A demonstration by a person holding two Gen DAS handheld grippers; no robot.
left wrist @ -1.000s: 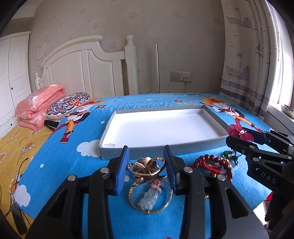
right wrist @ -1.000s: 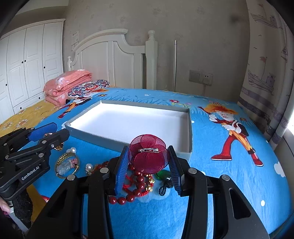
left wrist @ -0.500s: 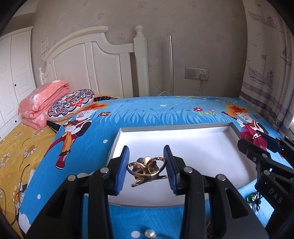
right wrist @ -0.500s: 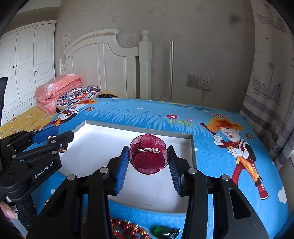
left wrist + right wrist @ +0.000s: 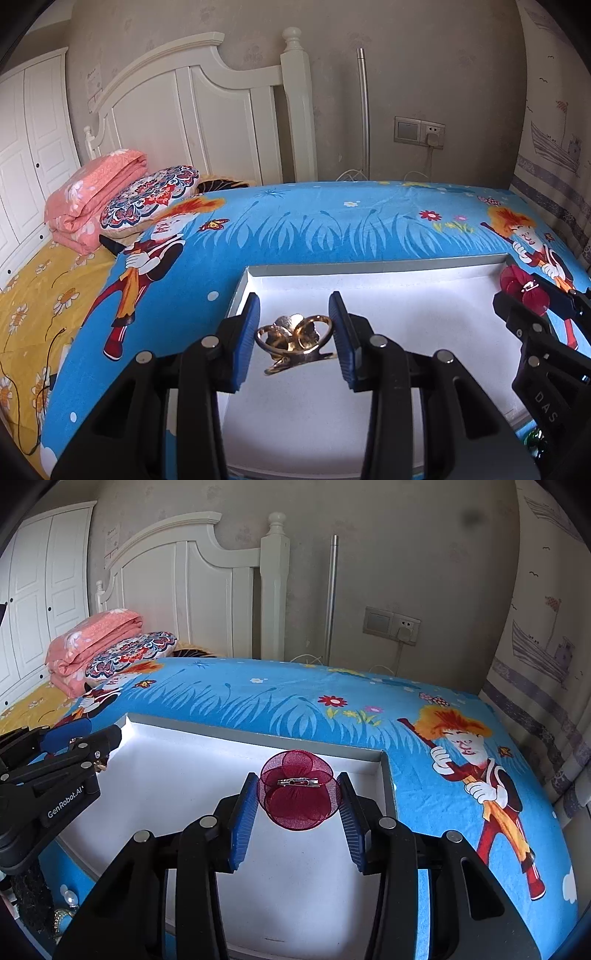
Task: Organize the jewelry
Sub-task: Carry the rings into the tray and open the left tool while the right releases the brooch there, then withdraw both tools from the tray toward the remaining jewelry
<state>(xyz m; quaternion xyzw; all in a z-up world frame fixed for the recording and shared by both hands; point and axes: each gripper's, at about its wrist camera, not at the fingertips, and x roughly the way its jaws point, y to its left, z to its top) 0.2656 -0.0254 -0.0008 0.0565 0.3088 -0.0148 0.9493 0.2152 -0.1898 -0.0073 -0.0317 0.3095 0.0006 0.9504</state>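
I have both grippers above the shallow grey-walled tray with the white floor [image 5: 369, 266], which lies on the bright blue cartoon-print bedspread [image 5: 295, 225].

My left gripper [image 5: 294, 334] pinches a gold-coloured metal brooch with looped wire and a flower-like centre [image 5: 293, 338] between its blue pads [image 5: 246, 338]. The brooch hangs clear of the tray floor, over the tray's near left part. Its long axis runs left to right from pad to pad, and a flat gold tab points down toward the near side.

My right gripper [image 5: 297, 799] pinches a dark red mesh flower brooch with round gauzy petals [image 5: 297, 795]. Its back faces the camera, and the silver pin bar [image 5: 297, 782] on it lies level, left to right, across the jaws. It hangs above the far right part of the tray, near the far wall.

In the right wrist view the left gripper sits at the far left over the tray's left edge. A few pearl beads [image 5: 70, 896] lie on the bedspread near the tray's near left corner.
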